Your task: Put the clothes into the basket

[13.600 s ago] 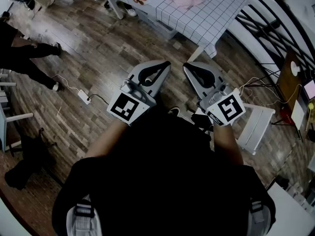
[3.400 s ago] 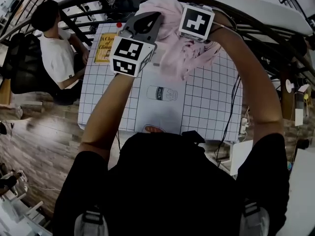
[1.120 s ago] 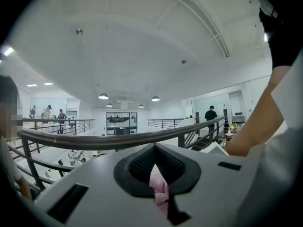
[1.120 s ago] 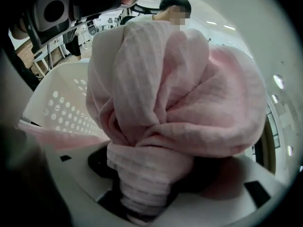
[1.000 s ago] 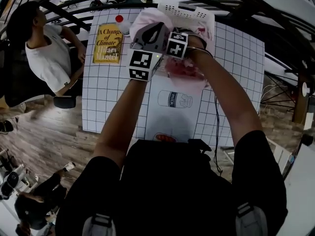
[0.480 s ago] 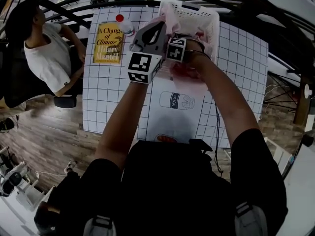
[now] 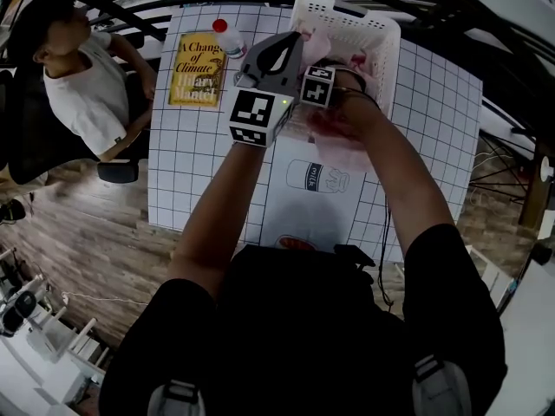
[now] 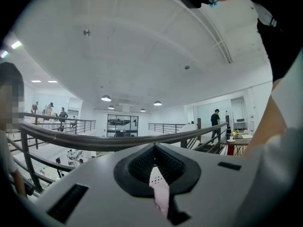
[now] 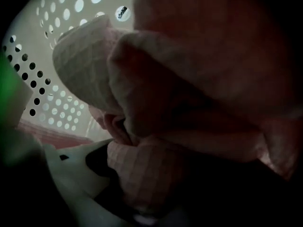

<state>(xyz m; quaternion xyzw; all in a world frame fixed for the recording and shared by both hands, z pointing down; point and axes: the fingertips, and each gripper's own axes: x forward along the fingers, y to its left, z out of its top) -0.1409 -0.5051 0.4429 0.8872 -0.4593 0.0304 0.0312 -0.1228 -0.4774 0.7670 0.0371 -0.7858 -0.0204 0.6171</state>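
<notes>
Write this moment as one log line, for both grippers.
left gripper: shut on pink garment | right gripper: in basket, fingers just opening, garment between them

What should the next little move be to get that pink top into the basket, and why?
Probably lower the left gripper into the basket and open it. Its jaws pinch a thin strip of the pink garment while it sits level at the basket's edge. The right gripper is down inside, and its jaws have just been opening with cloth bunched between them.

Clothes (image 7: 319,43) in basket (image 7: 389,46), bottle (image 7: 229,37) left of it, book (image 7: 198,69) beside bottle, all on table (image 7: 186,165)
</notes>
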